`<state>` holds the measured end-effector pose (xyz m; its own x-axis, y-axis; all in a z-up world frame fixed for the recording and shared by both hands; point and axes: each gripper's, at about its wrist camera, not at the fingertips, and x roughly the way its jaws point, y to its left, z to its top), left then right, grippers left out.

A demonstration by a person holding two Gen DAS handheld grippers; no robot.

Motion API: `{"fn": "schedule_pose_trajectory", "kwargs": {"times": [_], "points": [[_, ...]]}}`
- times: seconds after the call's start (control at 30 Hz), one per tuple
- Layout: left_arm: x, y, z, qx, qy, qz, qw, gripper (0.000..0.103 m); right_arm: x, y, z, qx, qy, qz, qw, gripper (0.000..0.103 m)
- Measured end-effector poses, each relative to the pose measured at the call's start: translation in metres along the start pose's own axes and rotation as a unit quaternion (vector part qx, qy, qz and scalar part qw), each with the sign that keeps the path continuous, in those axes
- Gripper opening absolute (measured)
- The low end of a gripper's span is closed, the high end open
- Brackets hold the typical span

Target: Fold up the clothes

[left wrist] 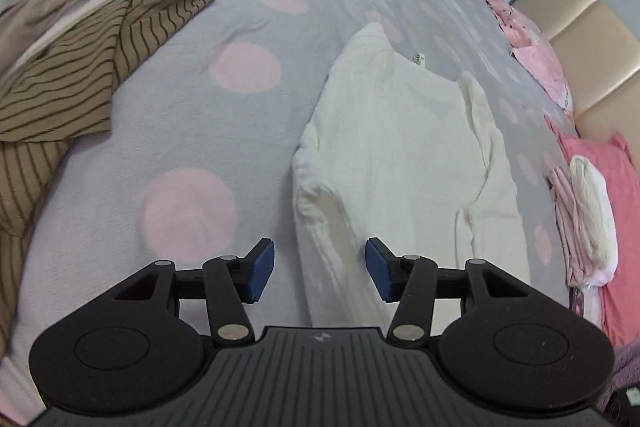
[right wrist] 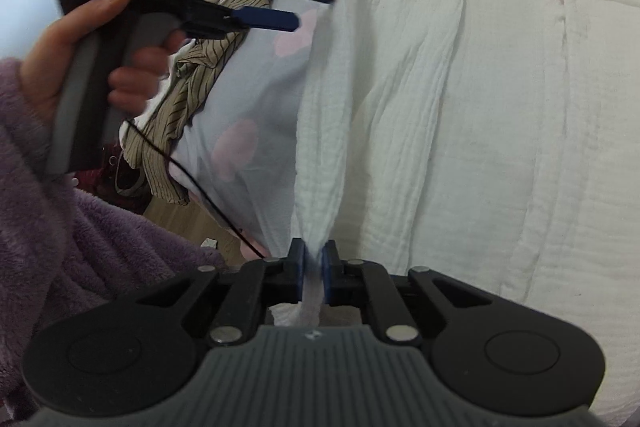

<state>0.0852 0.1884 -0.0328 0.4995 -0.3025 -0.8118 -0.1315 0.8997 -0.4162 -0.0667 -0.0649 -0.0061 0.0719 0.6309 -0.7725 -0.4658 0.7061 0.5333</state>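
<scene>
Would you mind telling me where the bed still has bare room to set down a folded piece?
Bare bedspread lies between the striped clothes pile and the white garment. The headboard side is crowded with pink pillows and folded clothes.

Garment (left wrist: 404,147) is spread on the bed (left wrist: 224,131), right of centre. Clothes heap (left wrist: 92,39) is piled at the bed's far left. Pillows (left wrist: 600,187) are stacked along the right edge, against the headboard (left wrist: 592,39).

The white garment (right wrist: 460,115) is crinkled gauze cloth, the dotted bedspread (left wrist: 208,131) soft matt fleece, the sleeve (right wrist: 80,235) fuzzy purple plush.
</scene>
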Motion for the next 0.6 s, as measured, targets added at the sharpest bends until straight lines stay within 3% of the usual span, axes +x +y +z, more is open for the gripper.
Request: {"fn": "schedule_pose_trajectory", "kwargs": {"times": [0.03,0.17,0.33,0.6], "points": [[0.003,-0.002,0.003,0.001,-0.005,-0.001,1.0,0.045,0.0,0.0,0.0,-0.001,0.0,0.002,1.0,0.01],[0.009,-0.023,0.007,0.047,-0.013,0.017,0.9987,0.009,-0.004,-0.003,-0.004,0.004,-0.004,0.013,1.0,0.01],[0.008,-0.052,0.011,0.081,-0.017,-0.005,0.9966,0.005,-0.018,-0.012,-0.009,0.024,-0.017,0.029,0.999,0.01],[0.026,-0.118,0.008,0.17,0.0,0.003,0.9855,0.004,-0.05,-0.034,-0.021,0.07,-0.043,0.041,0.996,0.01]]}}
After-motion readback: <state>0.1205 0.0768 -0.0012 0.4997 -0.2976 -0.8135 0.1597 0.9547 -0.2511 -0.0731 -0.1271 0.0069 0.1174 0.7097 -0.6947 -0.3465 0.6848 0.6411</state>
